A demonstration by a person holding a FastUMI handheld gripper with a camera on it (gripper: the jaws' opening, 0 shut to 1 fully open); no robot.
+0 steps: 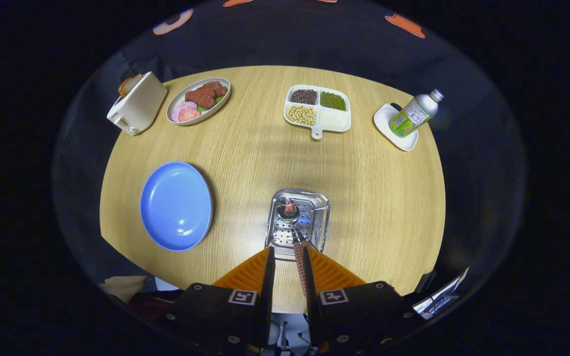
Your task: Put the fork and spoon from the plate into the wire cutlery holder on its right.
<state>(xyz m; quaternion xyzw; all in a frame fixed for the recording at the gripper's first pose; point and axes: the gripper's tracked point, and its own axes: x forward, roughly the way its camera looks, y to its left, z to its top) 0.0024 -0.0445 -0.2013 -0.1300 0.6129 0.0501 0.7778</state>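
Observation:
The blue plate (176,205) lies bare on the round wooden table (245,148), off to the left of my fingers. Right of it, directly ahead of my fingertips, stands the perforated metal cutlery holder (322,217). A spoon (287,211) rests with its bowl down inside the holder. Its red-checked handle (300,269) rises back between my fingers and lies along the inner side of the right finger (332,274). The left finger (250,272) stands apart from the handle. My gripper (288,248) is open. I cannot make out a separate fork among the metal in the holder.
Along the table's far side stand a white toaster (139,106), an oval dish of food (198,100), a divided tray of beans (317,110), and a bottle (416,114) leaning on a small white dish (393,132). Bare wood surrounds the holder.

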